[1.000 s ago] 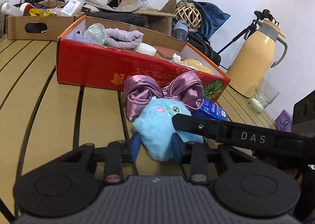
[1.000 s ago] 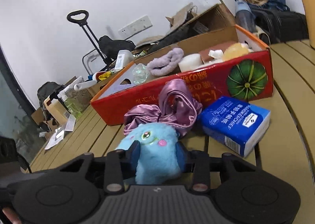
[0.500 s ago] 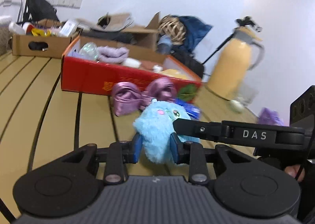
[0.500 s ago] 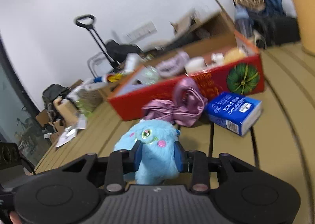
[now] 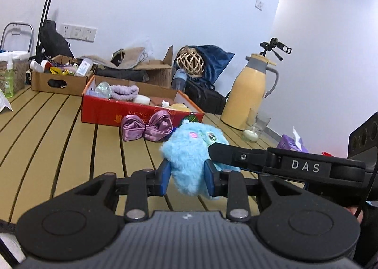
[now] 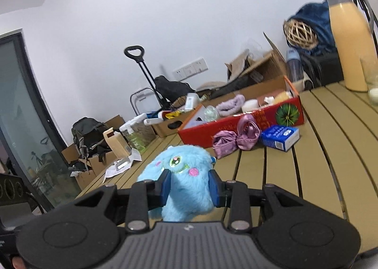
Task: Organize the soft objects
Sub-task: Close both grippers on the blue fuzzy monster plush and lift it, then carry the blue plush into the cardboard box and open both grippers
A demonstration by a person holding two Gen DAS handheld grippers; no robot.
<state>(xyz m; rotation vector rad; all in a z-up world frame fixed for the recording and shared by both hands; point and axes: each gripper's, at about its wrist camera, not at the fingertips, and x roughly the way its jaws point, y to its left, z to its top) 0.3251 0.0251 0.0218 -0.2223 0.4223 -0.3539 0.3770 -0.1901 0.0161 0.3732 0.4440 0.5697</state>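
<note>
A fluffy blue plush toy (image 5: 191,151) hangs above the slatted table, pinched from two sides. My left gripper (image 5: 187,180) is shut on its lower body, blue pads sunk into the fur. My right gripper (image 6: 189,186) is shut on the same blue plush toy (image 6: 182,174), and one of its black fingers (image 5: 238,156) reaches in from the right in the left wrist view. A purple satin bow (image 5: 146,125) lies on the table before a red cardboard box (image 5: 104,110) holding a lilac scrunchie (image 5: 124,90) and other soft items.
A blue tissue pack (image 6: 280,136) lies beside the purple satin bow (image 6: 234,138). A yellow thermos jug (image 5: 250,96), a glass with a candle (image 5: 255,127) and a purple packet (image 5: 291,142) stand at the right. Brown cardboard boxes (image 5: 56,80), bottles and bags crowd the table's far edge.
Both grippers have lifted the blue plush and drawn it back from the red box and bow, which now look smaller and farther away. Both grips stay closed.
</note>
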